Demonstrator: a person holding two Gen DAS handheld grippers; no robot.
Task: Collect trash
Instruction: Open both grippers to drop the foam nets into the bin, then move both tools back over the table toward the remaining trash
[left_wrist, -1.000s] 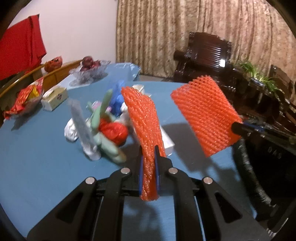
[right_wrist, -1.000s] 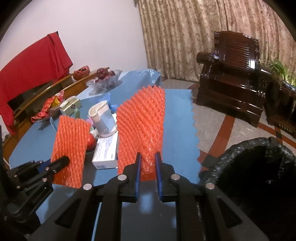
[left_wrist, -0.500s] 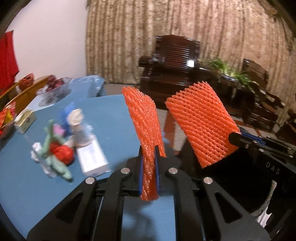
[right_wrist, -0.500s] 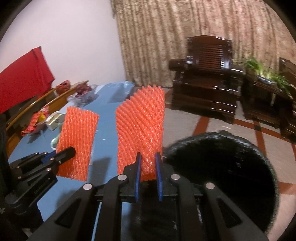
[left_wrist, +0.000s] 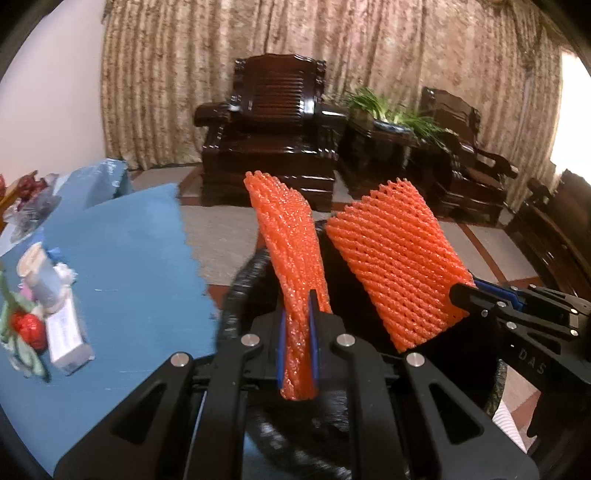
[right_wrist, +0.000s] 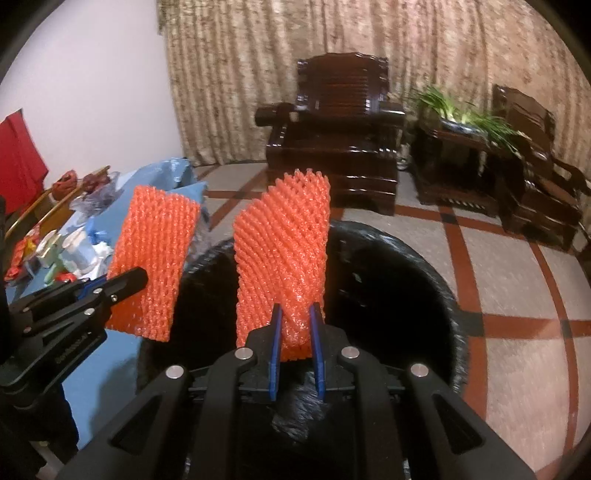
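- Left gripper (left_wrist: 297, 347) clenches one orange foam net (left_wrist: 291, 251); right gripper (right_wrist: 295, 354) clenches another net (right_wrist: 284, 251), both above the bin (right_wrist: 424, 280).
- Neither dropped yet; more trash (left_wrist: 40, 314) waits on the table (left_wrist: 129, 266) beside the bin.

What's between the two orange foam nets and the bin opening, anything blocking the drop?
Nothing visible. The left gripper and right gripper each clamp an orange foam net with jaws shut, held over the black-lined bin. Its mouth looks open below them; the table sits off to the left.
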